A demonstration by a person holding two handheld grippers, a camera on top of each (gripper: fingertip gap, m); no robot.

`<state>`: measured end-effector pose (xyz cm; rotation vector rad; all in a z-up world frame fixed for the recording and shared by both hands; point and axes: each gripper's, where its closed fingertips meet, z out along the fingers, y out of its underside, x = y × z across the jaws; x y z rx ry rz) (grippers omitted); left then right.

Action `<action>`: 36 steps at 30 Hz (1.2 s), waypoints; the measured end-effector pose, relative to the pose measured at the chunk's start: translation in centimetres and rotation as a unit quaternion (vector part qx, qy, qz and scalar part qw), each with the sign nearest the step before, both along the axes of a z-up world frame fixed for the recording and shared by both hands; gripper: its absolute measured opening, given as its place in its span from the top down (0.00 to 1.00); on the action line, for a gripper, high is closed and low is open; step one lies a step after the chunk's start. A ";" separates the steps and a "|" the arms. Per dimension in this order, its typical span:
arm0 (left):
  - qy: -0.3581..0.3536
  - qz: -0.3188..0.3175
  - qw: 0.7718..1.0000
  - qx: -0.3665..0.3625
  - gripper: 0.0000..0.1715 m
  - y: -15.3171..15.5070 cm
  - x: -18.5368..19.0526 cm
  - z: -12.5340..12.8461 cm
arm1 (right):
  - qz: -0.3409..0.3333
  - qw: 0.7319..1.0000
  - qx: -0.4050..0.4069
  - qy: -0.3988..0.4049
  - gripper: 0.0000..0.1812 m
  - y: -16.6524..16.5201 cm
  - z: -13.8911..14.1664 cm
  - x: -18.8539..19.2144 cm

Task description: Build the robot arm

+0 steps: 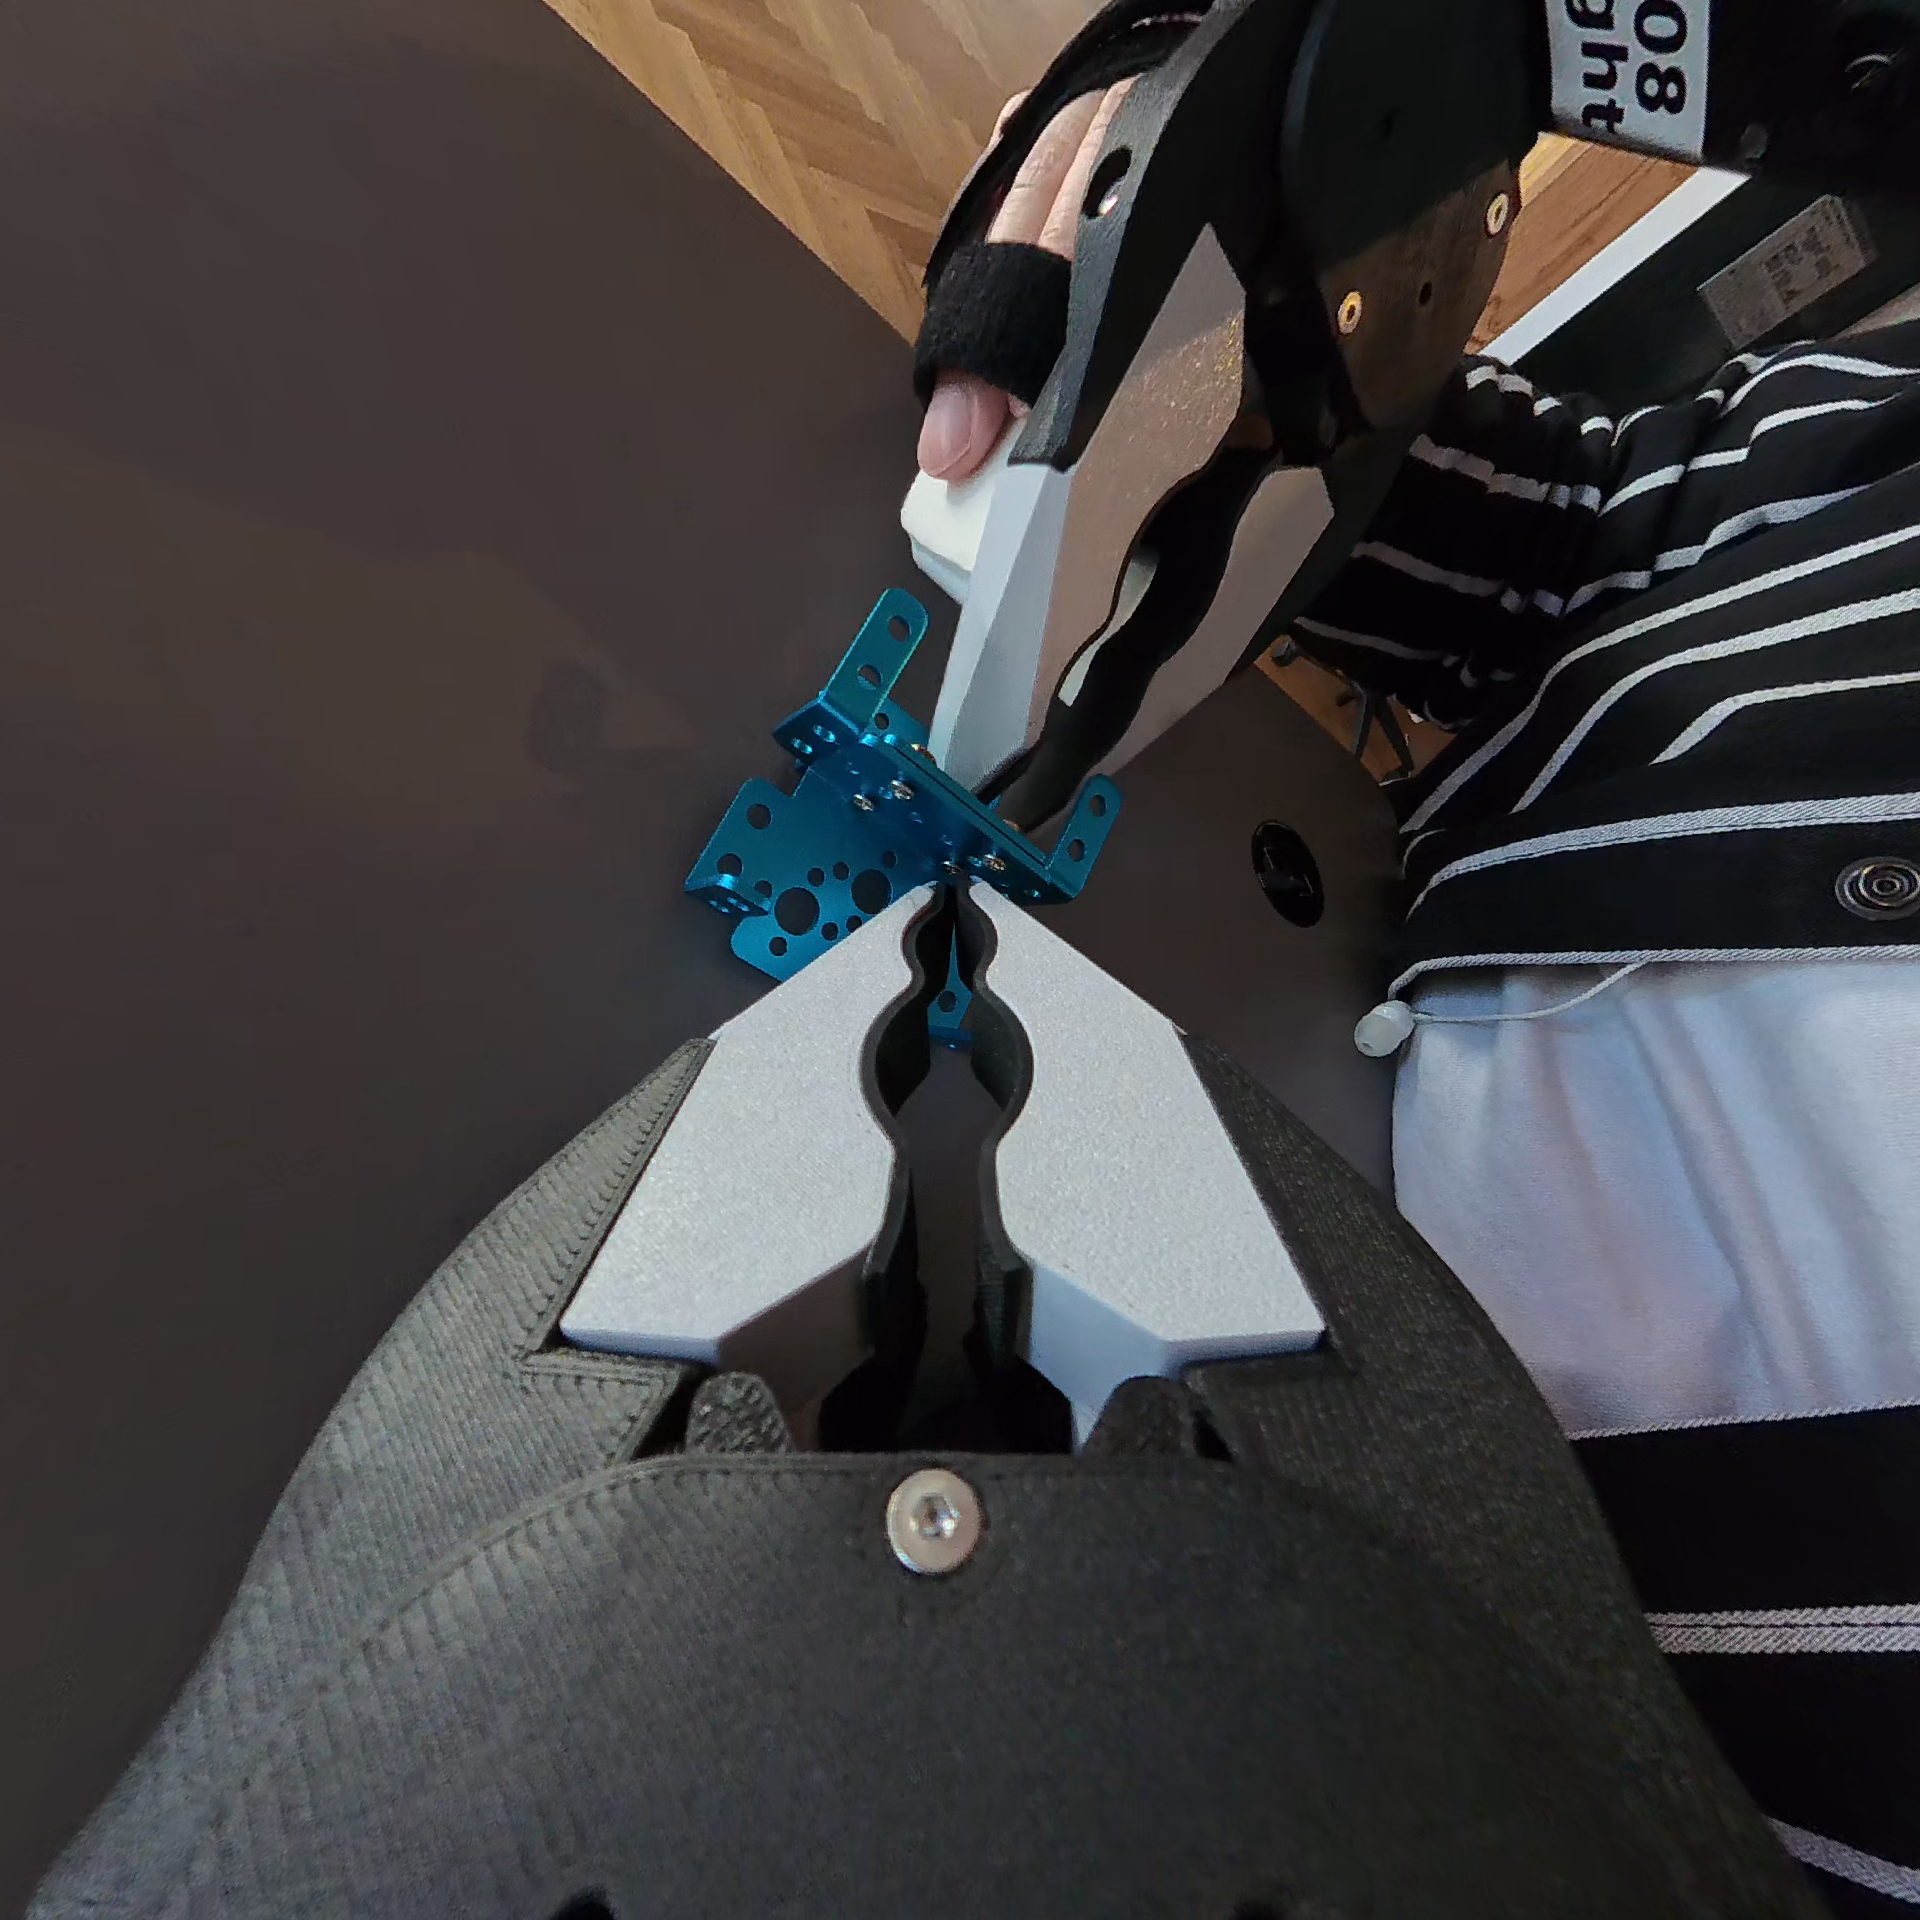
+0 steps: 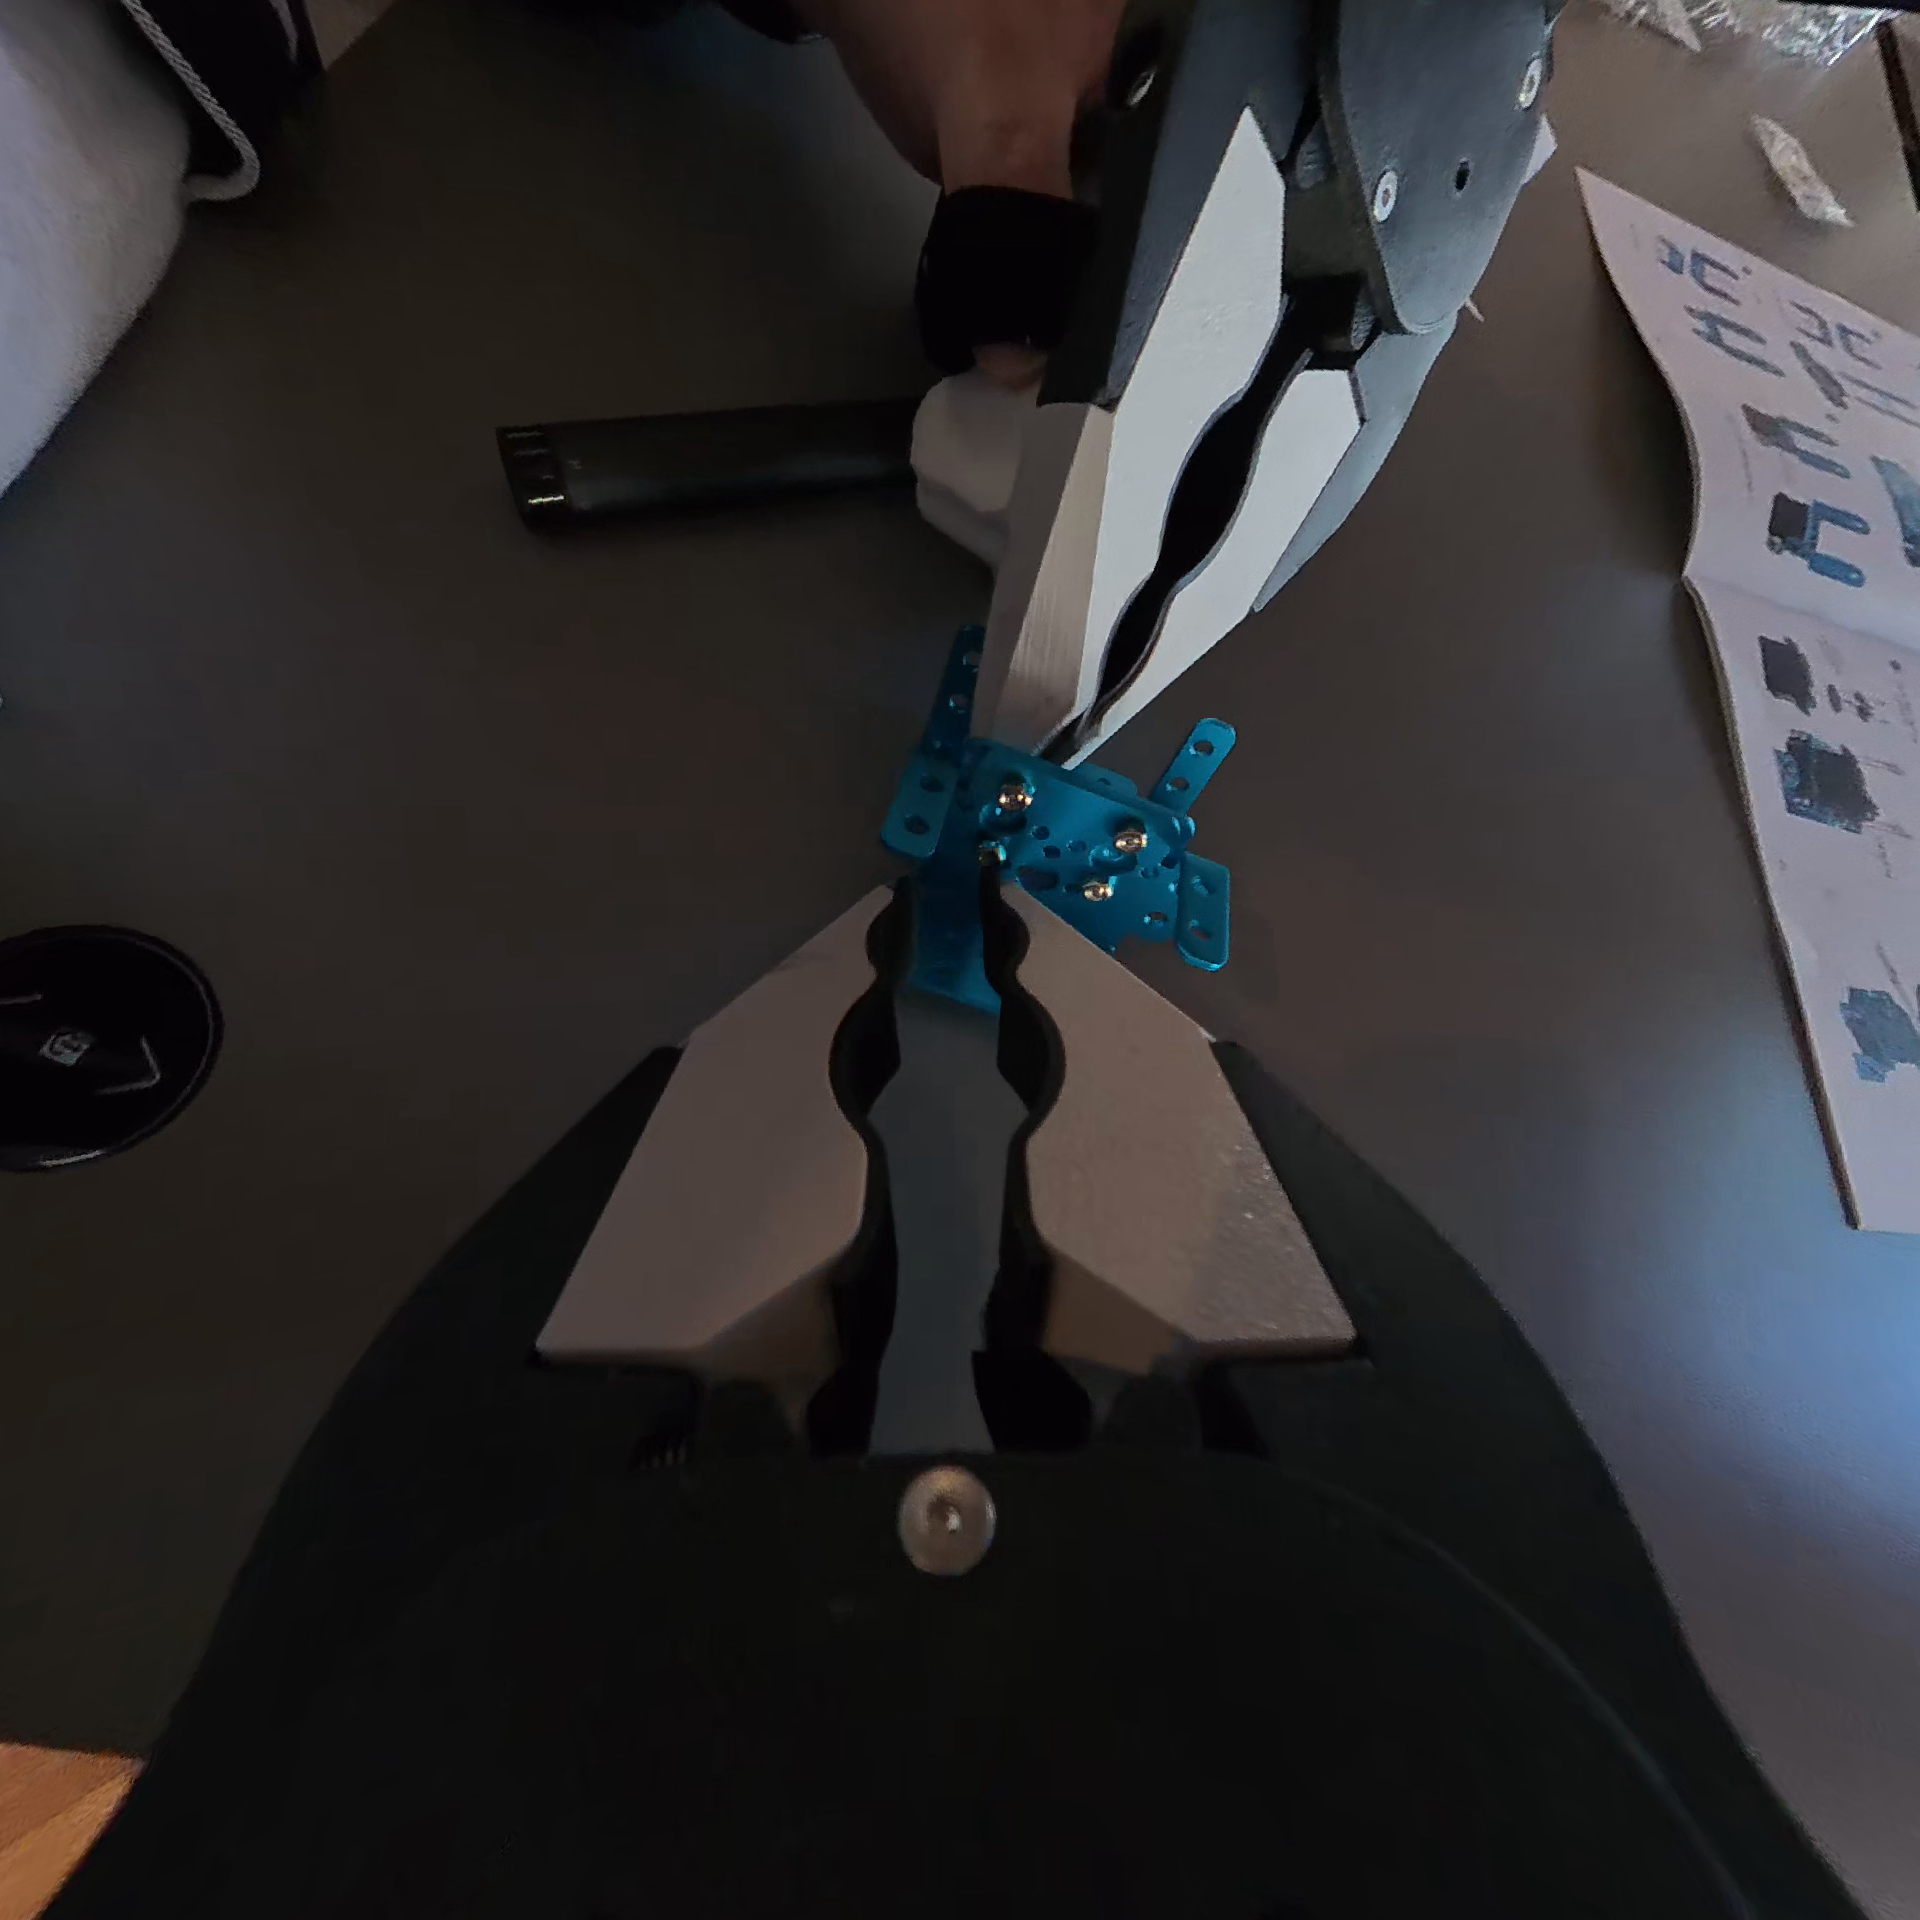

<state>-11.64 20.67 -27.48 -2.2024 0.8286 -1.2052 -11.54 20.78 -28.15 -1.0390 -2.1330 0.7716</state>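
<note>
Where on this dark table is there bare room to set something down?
Bare dark table lies left of the blue perforated metal bracket assembly, between the black rectangular bar and round black desk grommet. It is crowded at the bracket, gripped by both grippers, and toward the open printed booklet.

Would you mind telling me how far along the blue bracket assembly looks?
Done: several blue perforated plates are joined by four screws. In hand: left tongs and right tongs both grip the assembly above the dark table. What is left cannot be judged; an open booklet lies nearby.
</note>
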 end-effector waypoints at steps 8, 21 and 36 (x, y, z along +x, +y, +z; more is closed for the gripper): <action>0.001 0.000 1.000 0.000 1.00 0.0 0.0 0.0 | -0.011 1.000 0.013 0.026 0.90 0.5 1.0 -0.2; 0.000 0.000 1.000 0.000 1.00 0.0 0.0 0.0 | -0.007 1.000 0.014 0.004 0.90 0.4 0.2 0.1; 0.000 0.000 1.000 0.000 1.00 0.0 0.0 0.0 | -0.004 1.000 0.016 0.013 0.89 0.3 0.5 -0.1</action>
